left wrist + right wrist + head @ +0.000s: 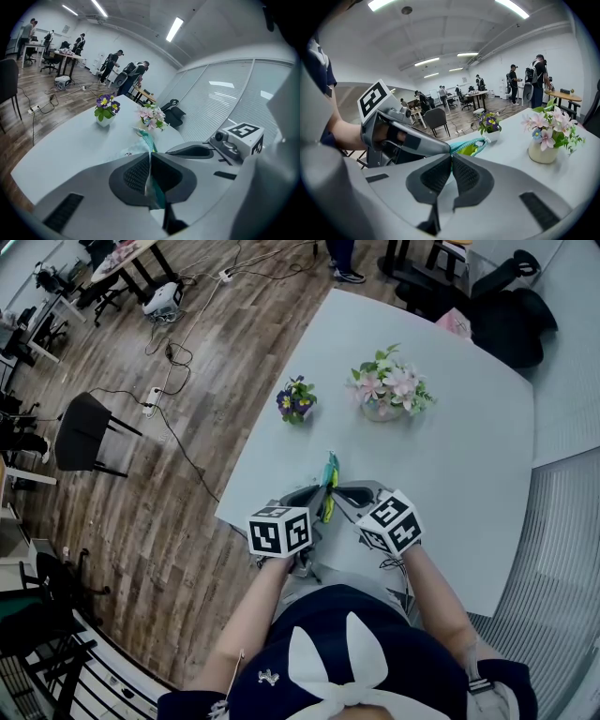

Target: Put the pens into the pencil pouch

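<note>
The pouch [329,486] is teal and hangs between the two grippers over the near part of the table [441,456]. Its long axis runs away from the person, towards the pink flowers [386,390].

The left gripper [314,495] is clenched on the pouch's near left edge. The left gripper view shows the teal cloth [149,140] pinched between the pads [136,176] and rising out past them as a thin strip seen edge-on. The right gripper [343,495] is clamped on the opposite edge, with its jaws drawn together on a sliver of teal.

The right gripper view shows what the left one does not – the pouch's mouth [471,147] is pulled open, with something yellow-green [469,150] inside, though I cannot tell what it is. The head view shows it only as a yellow-green streak [328,509] along the pouch. There the marker cubes cover most of the grip.

Beyond the pouch stand the pink flowers and, to their left, a small pot of purple flowers [296,399] – both well apart from the grippers. A black chair [82,432] and cables [173,357] are on the wooden floor. People [536,82] stand at desks far back.
</note>
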The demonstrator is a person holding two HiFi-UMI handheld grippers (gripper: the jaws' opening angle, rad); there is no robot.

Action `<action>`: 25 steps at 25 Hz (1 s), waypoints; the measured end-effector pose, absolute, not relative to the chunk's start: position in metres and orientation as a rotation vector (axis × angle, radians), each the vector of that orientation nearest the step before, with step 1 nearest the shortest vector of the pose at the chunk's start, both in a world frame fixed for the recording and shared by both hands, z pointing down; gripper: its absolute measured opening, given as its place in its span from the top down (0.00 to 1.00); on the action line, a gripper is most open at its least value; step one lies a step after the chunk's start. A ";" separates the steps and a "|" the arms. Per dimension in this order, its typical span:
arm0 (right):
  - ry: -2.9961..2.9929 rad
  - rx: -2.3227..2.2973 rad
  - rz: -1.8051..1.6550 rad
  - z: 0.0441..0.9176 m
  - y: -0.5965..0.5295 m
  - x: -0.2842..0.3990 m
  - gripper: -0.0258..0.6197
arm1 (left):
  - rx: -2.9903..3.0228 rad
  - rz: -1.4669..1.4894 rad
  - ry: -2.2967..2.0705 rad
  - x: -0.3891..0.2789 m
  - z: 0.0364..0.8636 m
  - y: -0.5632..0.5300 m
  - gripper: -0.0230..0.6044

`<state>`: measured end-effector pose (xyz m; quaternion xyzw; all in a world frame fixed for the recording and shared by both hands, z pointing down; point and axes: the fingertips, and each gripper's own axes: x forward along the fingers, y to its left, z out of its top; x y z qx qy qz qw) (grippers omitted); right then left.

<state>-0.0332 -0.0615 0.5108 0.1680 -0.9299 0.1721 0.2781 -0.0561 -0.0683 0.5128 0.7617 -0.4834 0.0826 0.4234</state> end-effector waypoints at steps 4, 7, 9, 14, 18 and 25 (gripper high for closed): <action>-2.479 0.442 0.472 0.515 -0.059 -0.032 0.93 | 1.902 0.207 -1.215 -0.058 0.513 -0.068 0.91; -2.490 0.451 0.493 0.513 -0.059 -0.031 0.91 | 1.896 0.210 -1.222 -0.061 0.514 -0.069 0.91; -2.501 0.462 0.508 0.512 -0.061 -0.029 0.91 | 1.891 0.206 -1.228 -0.063 0.515 -0.070 0.91; -2.505 0.481 0.518 0.513 -0.065 -0.025 0.90 | 1.875 0.208 -1.243 -0.068 0.521 -0.075 0.91; -2.506 0.523 0.528 0.514 -0.071 -0.018 0.90 | 1.875 0.216 -1.229 -0.064 0.524 -0.078 0.91; -2.478 0.625 0.573 0.523 -0.085 0.007 0.91 | 1.886 0.271 -1.164 -0.044 0.537 -0.088 0.91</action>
